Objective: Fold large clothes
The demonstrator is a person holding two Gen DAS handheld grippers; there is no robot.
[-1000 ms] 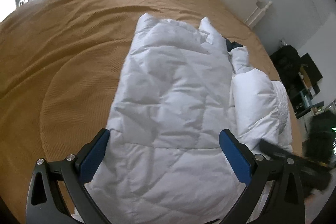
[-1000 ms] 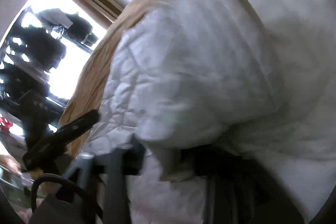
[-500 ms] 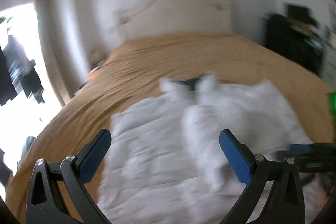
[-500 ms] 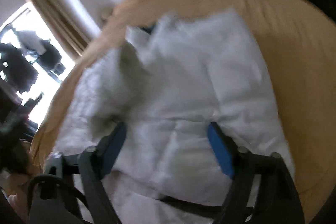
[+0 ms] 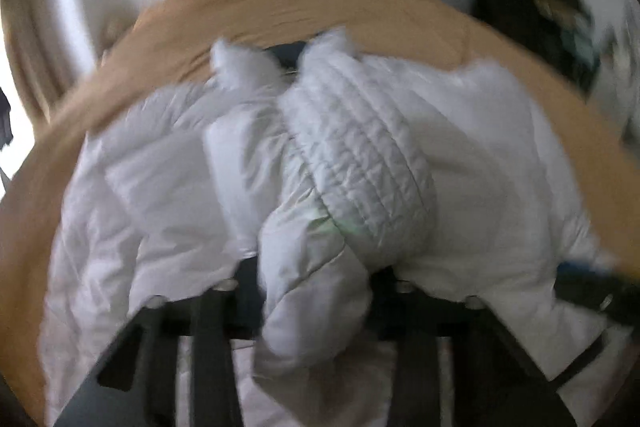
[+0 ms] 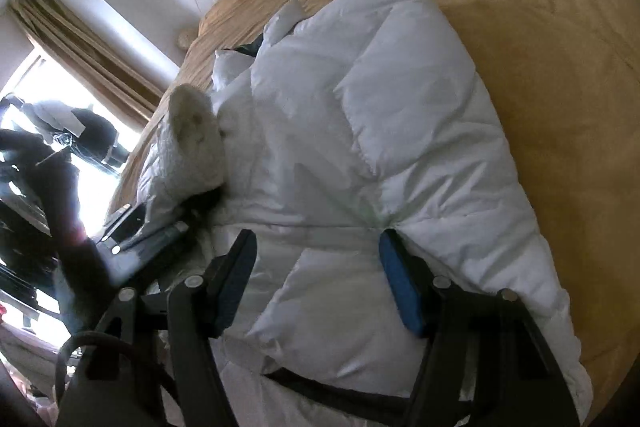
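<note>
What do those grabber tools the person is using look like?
Each is a black plastic frame with silver screw heads. The right gripper has two flat fingers faced with blue pads, and a black cable loops beside it. The left gripper is blurred.

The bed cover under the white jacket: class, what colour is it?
Plain tan, a golden brown; the bed cover shows best in the right wrist view.

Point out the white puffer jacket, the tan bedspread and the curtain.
white puffer jacket (image 6: 400, 115), right wrist view, quilted body panel.
tan bedspread (image 6: 560, 75), right wrist view, bare area beside jacket.
curtain (image 6: 76, 39), right wrist view, hanging folds.
</note>
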